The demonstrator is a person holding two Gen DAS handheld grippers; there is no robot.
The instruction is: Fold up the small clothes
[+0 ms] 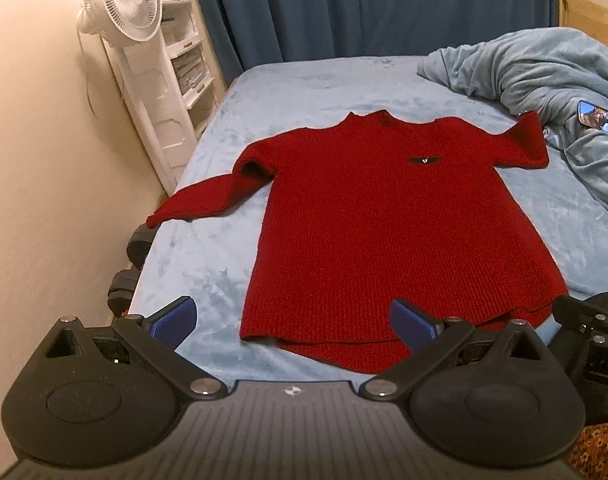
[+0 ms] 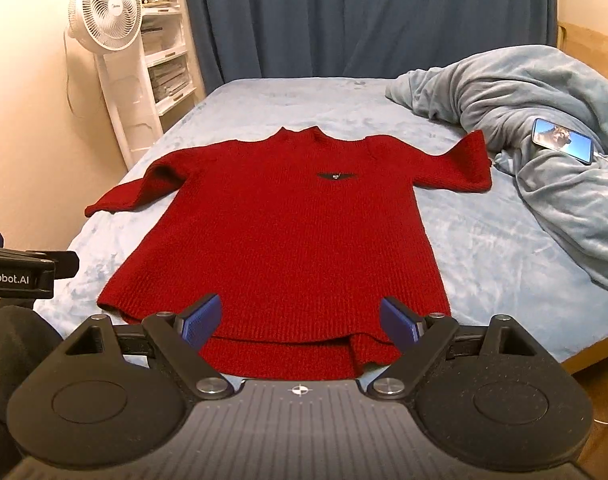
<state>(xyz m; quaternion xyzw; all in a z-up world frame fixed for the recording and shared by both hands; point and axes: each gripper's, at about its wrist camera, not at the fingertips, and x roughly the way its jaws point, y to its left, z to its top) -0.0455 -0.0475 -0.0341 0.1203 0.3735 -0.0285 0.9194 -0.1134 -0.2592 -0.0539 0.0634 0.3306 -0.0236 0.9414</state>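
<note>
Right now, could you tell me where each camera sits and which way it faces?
Left wrist: sits on the left tool, open, at the bed's foot, looking down the red sweater toward the curtain; the right tool's edge shows beside it.
Right wrist: sits on the right tool, open, facing the same way, nearer the blanket; the left tool's body shows beside it.
Shared: sweater, fan, phone, curtain.

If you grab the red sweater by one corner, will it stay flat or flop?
Probably flop: the red sweater is soft knit, lying limp on the bed. It looks thick, so maybe heavyish. Its sleeves would likely dangle.
</note>
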